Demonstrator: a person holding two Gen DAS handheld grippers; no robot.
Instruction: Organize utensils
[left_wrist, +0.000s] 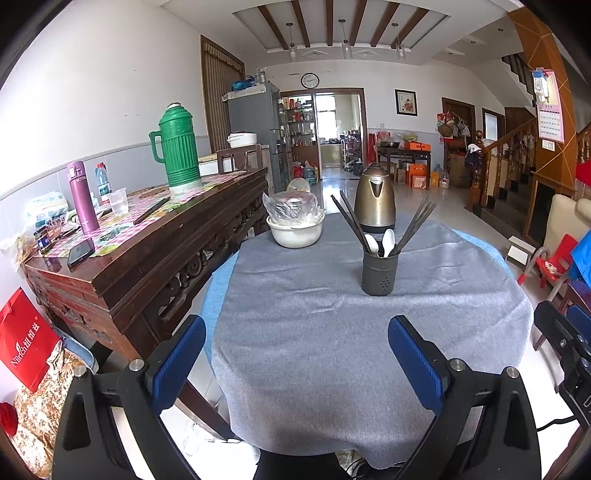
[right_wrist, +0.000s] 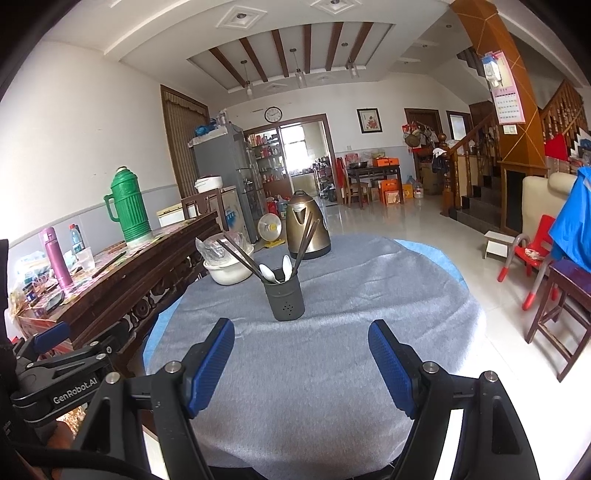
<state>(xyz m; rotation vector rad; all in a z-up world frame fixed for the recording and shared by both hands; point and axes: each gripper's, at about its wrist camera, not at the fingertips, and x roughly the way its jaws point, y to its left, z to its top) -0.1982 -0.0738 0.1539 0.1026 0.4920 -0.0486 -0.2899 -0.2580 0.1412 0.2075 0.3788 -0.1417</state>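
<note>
Two spoons (left_wrist: 382, 242) and several dark chopsticks (left_wrist: 349, 221) upright in the grey holder (left_wrist: 380, 273) on the cloth-covered bench (left_wrist: 317, 332), near the kettle (left_wrist: 373, 199) (bowl (left_wrist: 295, 232) well left). Left gripper (left_wrist: 297, 332) and right gripper (right_wrist: 301, 334) both spread wide, empty, well short of holder

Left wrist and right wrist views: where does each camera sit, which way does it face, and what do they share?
Left wrist view: sits on the left claw, low at the table's near edge, facing across the grey cloth to the utensil holder; its own open fingers show, with the right claw at the right edge.
Right wrist view: sits on the right claw, facing the same way; its open fingers show, with the left claw at the left edge.
Shared: utensil holder, kettle, white bowl, green thermos.
</note>
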